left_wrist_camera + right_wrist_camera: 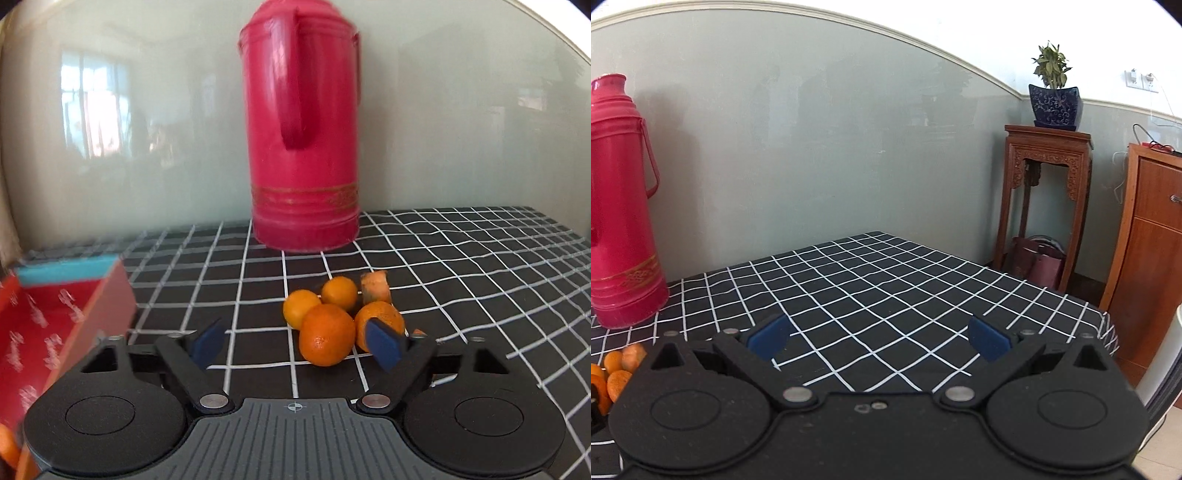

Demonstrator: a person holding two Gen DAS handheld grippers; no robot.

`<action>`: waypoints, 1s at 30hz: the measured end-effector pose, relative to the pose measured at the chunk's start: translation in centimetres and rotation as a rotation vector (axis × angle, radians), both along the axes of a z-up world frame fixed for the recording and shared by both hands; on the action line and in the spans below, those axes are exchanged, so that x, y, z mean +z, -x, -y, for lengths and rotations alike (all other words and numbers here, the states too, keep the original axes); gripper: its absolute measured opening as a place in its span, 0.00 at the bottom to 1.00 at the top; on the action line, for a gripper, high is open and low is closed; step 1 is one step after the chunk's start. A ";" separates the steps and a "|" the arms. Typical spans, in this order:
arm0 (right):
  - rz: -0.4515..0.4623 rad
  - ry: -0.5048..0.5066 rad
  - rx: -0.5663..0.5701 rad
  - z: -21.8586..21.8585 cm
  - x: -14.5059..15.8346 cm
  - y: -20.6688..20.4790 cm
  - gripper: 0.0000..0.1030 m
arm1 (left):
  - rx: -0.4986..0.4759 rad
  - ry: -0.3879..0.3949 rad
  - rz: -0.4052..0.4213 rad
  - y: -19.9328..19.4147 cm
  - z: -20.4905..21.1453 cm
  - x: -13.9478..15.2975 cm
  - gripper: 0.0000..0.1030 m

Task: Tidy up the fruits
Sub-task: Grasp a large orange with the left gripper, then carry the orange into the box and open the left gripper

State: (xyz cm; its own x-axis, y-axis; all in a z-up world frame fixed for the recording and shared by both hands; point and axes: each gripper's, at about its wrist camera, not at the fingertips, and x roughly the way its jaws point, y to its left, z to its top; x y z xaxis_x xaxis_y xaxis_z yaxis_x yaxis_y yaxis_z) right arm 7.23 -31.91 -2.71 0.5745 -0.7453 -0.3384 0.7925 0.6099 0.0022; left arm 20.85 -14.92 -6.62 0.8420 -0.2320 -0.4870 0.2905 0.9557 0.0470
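Observation:
Several small oranges lie in a cluster on the black checked tablecloth (461,280) in the left wrist view. The nearest orange (326,339) sits just ahead of my open left gripper (295,341), between its blue pads but toward the right one. Another orange (380,319) is partly behind the right pad (384,343). Two more oranges (339,292) lie behind, with a piece of carrot (376,287). A red box (55,325) stands open at the left. My right gripper (879,338) is open and empty over bare cloth; the oranges (617,373) show at its far left.
A tall red thermos (303,140) stands at the back of the table against the grey wall; it also shows in the right wrist view (622,206). An orange thing (7,448) lies in the box's near corner. A wooden stand (1047,195) with a potted plant and a cabinet (1152,251) stand beyond the table's right edge.

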 end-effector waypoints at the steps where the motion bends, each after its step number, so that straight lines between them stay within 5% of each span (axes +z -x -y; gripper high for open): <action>1: 0.003 -0.010 0.008 0.0 0.0 0.0 0.94 | 0.002 0.012 -0.015 -0.4 0.0 -0.2 0.74; 8: 0.029 -0.032 0.049 -0.2 0.2 0.2 0.94 | -0.002 0.055 -0.044 -1.4 0.6 -1.0 0.60; 12: 0.040 -0.045 0.051 0.0 0.3 0.5 0.94 | -0.037 0.051 -0.029 -0.4 1.0 -1.1 0.36; 21: 0.080 -0.064 0.056 0.6 0.5 1.3 0.94 | -0.038 0.080 -0.038 0.4 0.0 -1.0 0.33; 30: 0.089 -0.057 0.079 0.3 0.6 1.5 0.94 | 0.004 0.010 0.090 2.3 -1.1 0.3 0.32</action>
